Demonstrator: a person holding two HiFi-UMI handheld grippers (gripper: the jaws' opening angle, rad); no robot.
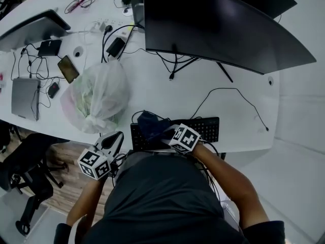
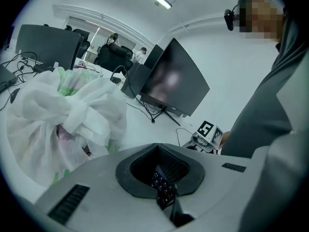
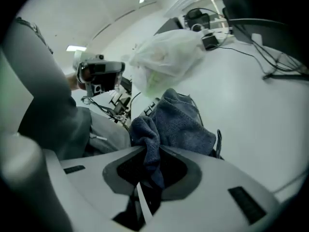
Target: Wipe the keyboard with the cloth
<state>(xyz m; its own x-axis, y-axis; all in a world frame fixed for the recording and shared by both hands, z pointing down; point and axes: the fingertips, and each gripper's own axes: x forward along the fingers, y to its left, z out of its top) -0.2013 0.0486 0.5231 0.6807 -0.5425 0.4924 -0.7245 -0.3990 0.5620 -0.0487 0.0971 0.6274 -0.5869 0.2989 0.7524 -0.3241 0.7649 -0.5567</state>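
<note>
Head view: your right tool, clamped on the cloth, sits at the keyboard's left end. The rest likely still needs wiping. Your left tool is closed and empty.

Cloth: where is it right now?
In the head view, the cloth is bunched over the left end of the keyboard, pinched in the right gripper, near the white plastic bag.
</note>
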